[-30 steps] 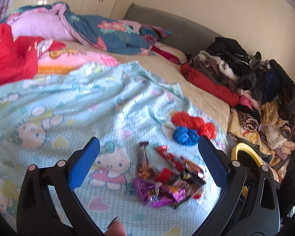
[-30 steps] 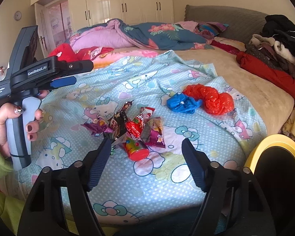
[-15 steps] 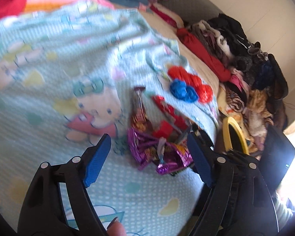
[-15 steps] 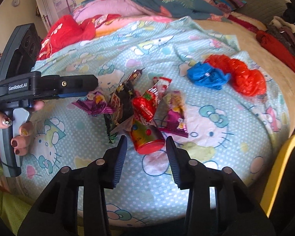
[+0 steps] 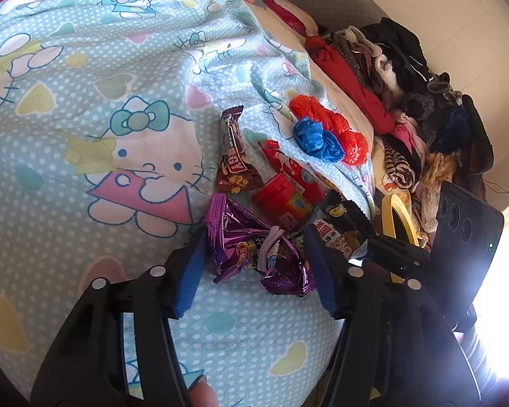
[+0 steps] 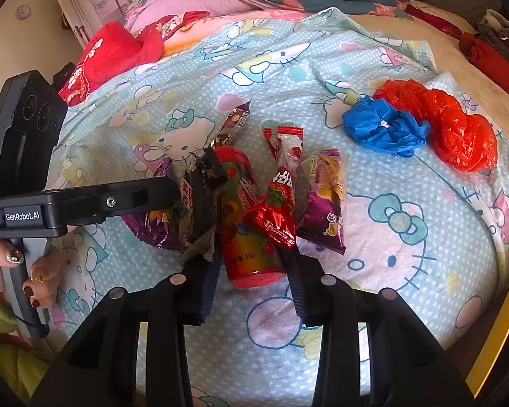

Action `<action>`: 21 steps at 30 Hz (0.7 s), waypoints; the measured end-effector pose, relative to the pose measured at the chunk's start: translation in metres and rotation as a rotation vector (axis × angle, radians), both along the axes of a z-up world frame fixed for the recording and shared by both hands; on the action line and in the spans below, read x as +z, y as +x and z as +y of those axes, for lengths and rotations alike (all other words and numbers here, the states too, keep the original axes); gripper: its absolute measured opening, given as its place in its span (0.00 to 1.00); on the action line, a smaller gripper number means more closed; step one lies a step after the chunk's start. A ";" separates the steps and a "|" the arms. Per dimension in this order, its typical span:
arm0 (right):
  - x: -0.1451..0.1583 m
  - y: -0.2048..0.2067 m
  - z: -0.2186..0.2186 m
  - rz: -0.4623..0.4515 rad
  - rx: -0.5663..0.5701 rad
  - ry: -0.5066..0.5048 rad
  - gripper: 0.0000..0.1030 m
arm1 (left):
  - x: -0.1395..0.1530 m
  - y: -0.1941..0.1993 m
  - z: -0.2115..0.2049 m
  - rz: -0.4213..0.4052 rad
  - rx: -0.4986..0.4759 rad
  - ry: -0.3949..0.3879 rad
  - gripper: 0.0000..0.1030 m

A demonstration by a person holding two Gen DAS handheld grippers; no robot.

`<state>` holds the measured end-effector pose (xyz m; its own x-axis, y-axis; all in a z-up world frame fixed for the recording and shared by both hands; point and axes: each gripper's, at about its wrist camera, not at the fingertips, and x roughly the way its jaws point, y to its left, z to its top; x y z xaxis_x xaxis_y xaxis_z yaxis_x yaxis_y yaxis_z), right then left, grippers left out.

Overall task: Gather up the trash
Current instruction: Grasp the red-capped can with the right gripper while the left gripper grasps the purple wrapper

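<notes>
Near the bed's (image 6: pixel 407 271) edge, the spread right tongs (image 6: pixel 252 288) straddle a red candy tube (image 6: pixel 244 224), while the left tongs (image 5: pixel 254 266), marked "GenRobot.AI", flank a purple wrapper (image 5: pixel 254 247), also spread.

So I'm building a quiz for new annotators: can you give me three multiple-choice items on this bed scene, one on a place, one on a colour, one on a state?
1. Where is the blue bag?
A. beside the red bag
B. in the bin
C. on the pillow

2. What colour is the wrapper between the left gripper fingers?
A. green
B. purple
C. white

3. How is the right gripper?
A. shut on nothing
B. lifted away
C. open, fingers either side of the red can

Answers:
1. A, the two bags touch on the sheet.
2. B, shiny purple foil.
3. C, the can lies between the spread fingers.
</notes>
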<state>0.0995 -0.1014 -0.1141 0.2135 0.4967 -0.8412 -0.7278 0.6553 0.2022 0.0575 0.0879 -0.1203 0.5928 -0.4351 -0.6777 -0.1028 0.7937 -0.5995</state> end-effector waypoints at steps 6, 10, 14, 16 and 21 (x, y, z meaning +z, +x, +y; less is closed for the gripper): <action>0.009 0.007 -0.018 -0.011 -0.083 0.053 0.32 | 0.006 0.001 -0.003 -0.024 -0.018 0.004 0.35; 0.024 0.010 -0.036 -0.040 -0.140 0.119 0.30 | 0.016 0.001 -0.006 -0.054 -0.023 0.009 0.32; 0.037 0.010 -0.051 -0.076 -0.174 0.155 0.26 | 0.028 0.001 -0.007 -0.088 -0.021 0.023 0.30; 0.042 0.009 -0.057 -0.085 -0.190 0.176 0.26 | 0.035 0.002 -0.008 -0.103 -0.019 0.028 0.30; 0.051 0.008 -0.063 -0.103 -0.199 0.211 0.26 | 0.048 0.001 -0.014 -0.141 -0.028 0.047 0.30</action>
<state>0.1075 -0.1649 -0.0627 0.4028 0.5984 -0.6926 -0.6132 0.7382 0.2812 0.0582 0.0735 -0.0723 0.6713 -0.4226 -0.6089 0.0023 0.8227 -0.5685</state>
